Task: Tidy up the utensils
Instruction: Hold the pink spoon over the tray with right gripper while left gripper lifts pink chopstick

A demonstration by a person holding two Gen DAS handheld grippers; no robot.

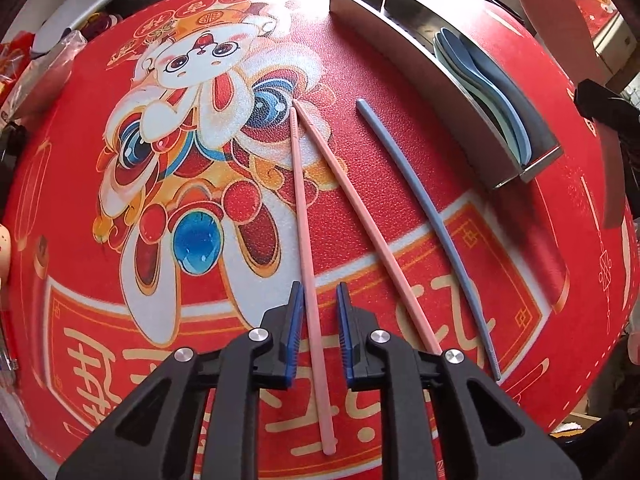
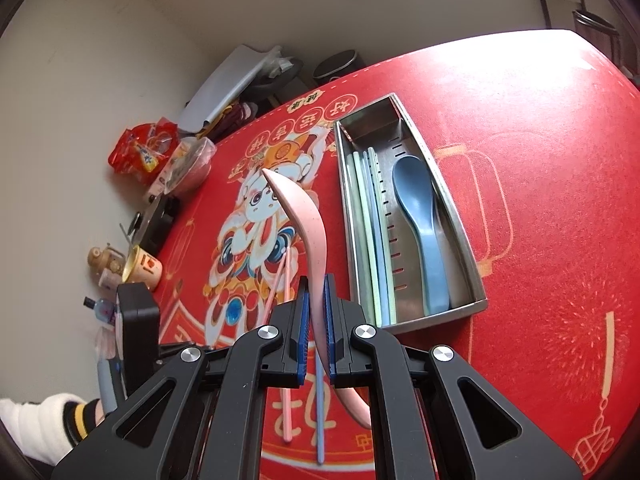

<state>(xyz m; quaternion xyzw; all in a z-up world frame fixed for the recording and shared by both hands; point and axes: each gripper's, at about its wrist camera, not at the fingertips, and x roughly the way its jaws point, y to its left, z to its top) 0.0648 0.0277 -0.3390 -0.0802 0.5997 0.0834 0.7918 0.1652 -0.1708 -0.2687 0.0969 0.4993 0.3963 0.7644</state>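
A: L gripper (image 1: 318, 312)?
B: Released, jaws a bit apart w/ one pink chopstick (image 1: 310, 280) lying between on the red mat (image 1: 400, 200), pads not pressing. 2nd pink chopstick (image 1: 360, 216) and a blue chopstick (image 1: 424, 216) lie just beside.
A: R gripper (image 2: 316, 320)?
B: Clenched on a pink spoon (image 2: 308, 220), held over the mat left of the steel tray (image 2: 464, 248); blue spoon (image 2: 420, 216) and chopsticks inside.

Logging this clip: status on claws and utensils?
Left claw open around a pink chopstick. Right claw shut on pink spoon. Tray holds blue spoon. Nothing in the way.
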